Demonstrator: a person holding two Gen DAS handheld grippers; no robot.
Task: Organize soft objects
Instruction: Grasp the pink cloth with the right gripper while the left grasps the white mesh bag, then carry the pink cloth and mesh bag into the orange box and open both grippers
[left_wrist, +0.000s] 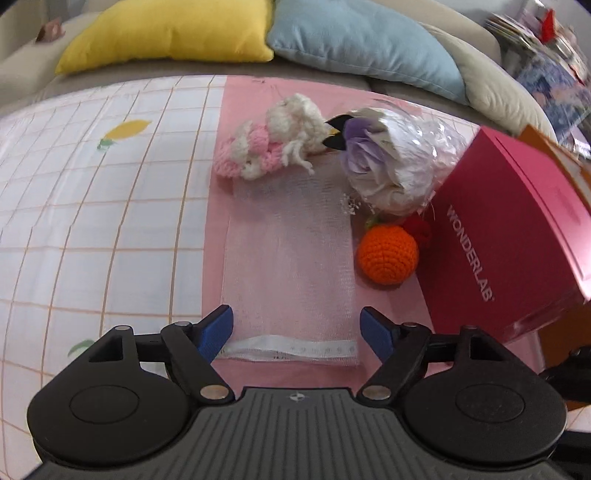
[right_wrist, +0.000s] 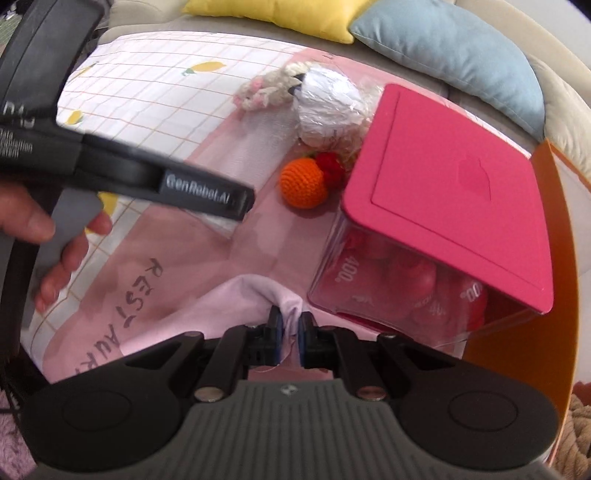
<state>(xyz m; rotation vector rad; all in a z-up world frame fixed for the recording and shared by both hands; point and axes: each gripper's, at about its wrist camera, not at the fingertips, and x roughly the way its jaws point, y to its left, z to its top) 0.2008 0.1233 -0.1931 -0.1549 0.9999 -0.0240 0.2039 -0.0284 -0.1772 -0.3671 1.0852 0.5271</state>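
A white mesh bag (left_wrist: 291, 258) lies flat on the pink cloth (left_wrist: 251, 99). My left gripper (left_wrist: 297, 328) is open, its blue fingers either side of the bag's near hem. Beyond the bag lie a pink-and-white knitted toy (left_wrist: 273, 140), a wrapped purple flower bouquet (left_wrist: 391, 158) and an orange crochet ball (left_wrist: 388, 254) with a red crochet piece (left_wrist: 419, 227). My right gripper (right_wrist: 290, 332) is shut on a fold of the pink cloth (right_wrist: 258, 295) at the table's near edge. The ball (right_wrist: 303, 181), bouquet (right_wrist: 328, 107) and toy (right_wrist: 266, 90) lie farther off.
A magenta-lidded clear box (right_wrist: 443, 199) marked WONDERLAB (left_wrist: 513, 225) stands at the right on an orange surface (right_wrist: 517, 369). A checked cloth (left_wrist: 92, 184) covers the left. Yellow (left_wrist: 173, 33) and blue (left_wrist: 365, 44) cushions lie behind. The left gripper's body (right_wrist: 110, 166) crosses the right wrist view.
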